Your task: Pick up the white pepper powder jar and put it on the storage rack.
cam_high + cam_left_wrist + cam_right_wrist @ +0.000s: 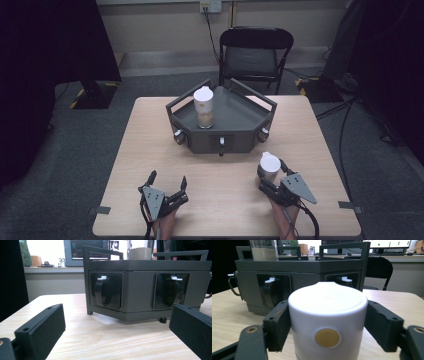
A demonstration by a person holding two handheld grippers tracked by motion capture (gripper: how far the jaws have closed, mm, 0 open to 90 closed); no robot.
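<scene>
No brand name or readable writing shows on anything here; the only marking is a plain yellow-gold round dot low on the front of the white canister point(327, 322), seen in the right gripper view.

The right tongs point(270, 176) are clamped on that white canister, one black jaw against each side of it just under its lid. In the high view the canister point(269, 169) stands upright on the counter point(225, 170), near its right front, just in front of the right corner of the grey tray point(240, 117).

The left tongs point(167, 181) are spread wide with nothing between the jaws, sitting low over the near left part of the counter and well apart from the tray. The left gripper view looks along them at the tray's point(147, 290) front faces, each with a recessed black pocket and a small white lever.

A second container, a clear jar point(204, 108) with a white lid and a tan filling in its lower part, stands upright on the tray's left side. Behind the counter is a black folding chair point(255, 55).
</scene>
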